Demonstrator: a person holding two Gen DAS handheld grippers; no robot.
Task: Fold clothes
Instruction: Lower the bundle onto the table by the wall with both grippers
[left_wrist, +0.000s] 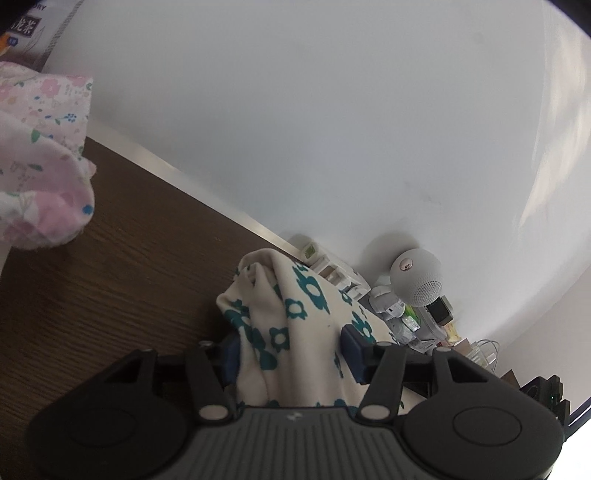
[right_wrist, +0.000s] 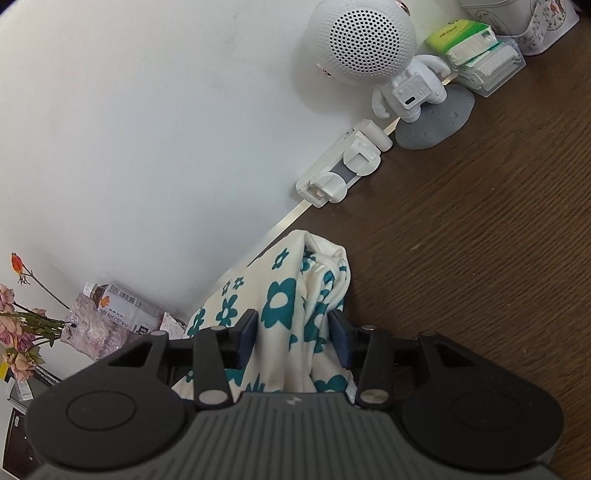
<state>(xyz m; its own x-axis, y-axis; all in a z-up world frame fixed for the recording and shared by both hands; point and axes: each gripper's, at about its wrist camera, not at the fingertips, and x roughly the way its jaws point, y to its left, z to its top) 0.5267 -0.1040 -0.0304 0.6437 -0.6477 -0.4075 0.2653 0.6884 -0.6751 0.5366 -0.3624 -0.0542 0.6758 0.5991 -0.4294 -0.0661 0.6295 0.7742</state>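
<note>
your left gripper (left_wrist: 290, 350), black with dark blue pads, fills the bottom of its own view, and its two fingers pinch a bunched fold of the cream cloth with teal flower print (left_wrist: 295, 314). that cloth rises between the pads and humps up just ahead of them, over the dark brown wood-grain table (left_wrist: 129, 258). past the hump, near the wall, you can see a white round-headed astronaut speaker figure (left_wrist: 417, 277) among small boxes and clutter too blurred to tell apart. at the left edge of this view hangs a pink floral garment (left_wrist: 40, 155), its lower end close to the table; whether it touches is unclear.

your right gripper (right_wrist: 291, 334) likewise clamps a gathered section of the same cream cloth with teal flower print (right_wrist: 284, 295), the fabric squeezed between both blue pads and spilling forward onto the wooden table (right_wrist: 461, 240). beyond it, against the white wall (right_wrist: 147, 129), lies a white plastic clip-like holder (right_wrist: 343, 166). the astronaut speaker figure (right_wrist: 369, 40) stands on its grey moon-shaped base (right_wrist: 436, 118), just beside a clear box with green-and-white packets (right_wrist: 476, 48). far left, dried pink flowers (right_wrist: 22, 325) sit near a bottle with a printed label (right_wrist: 118, 306).
</note>
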